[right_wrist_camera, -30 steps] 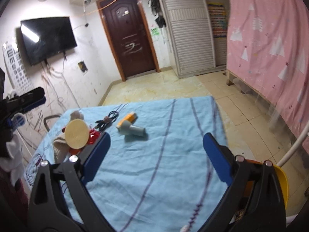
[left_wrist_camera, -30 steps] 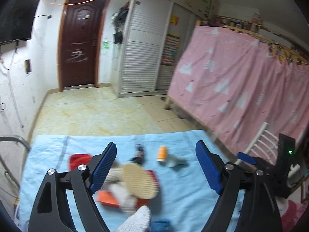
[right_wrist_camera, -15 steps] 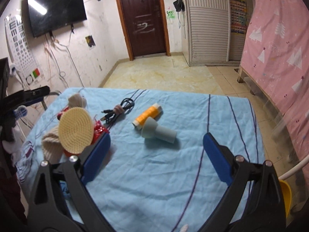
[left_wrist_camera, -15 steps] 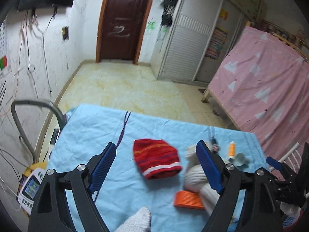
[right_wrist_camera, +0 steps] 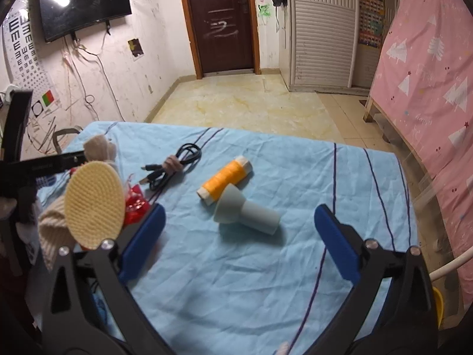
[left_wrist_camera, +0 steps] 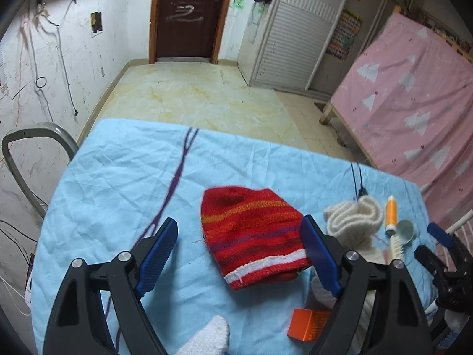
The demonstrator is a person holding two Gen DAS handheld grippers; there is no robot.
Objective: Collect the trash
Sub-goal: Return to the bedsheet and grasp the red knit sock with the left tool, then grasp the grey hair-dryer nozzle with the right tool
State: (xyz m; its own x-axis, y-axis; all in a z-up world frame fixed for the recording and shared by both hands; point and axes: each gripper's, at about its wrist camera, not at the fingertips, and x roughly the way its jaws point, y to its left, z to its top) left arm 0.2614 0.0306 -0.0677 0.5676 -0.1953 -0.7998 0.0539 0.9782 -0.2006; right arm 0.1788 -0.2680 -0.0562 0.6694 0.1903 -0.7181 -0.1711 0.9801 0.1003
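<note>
You are holding your left gripper [left_wrist_camera: 239, 253] low over the blue cloth [left_wrist_camera: 118, 183], its jaws wide apart and holding nothing. The red hat [left_wrist_camera: 251, 236] is lying between them. You are holding your right gripper [right_wrist_camera: 241, 236] wide apart too, empty. The orange thread spool [right_wrist_camera: 226, 177] and grey funnel [right_wrist_camera: 245, 213] are lying just beyond it, touching.

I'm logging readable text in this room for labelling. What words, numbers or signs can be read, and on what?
"E" shapes in shrinking rows: white eye chart on the wall.
White scrawl like "2": dark brown door; a mark, perhaps not text.
Colourful poster beside the white slatted wardrobe: too small to read.
Nothing legible on the table items.
</note>
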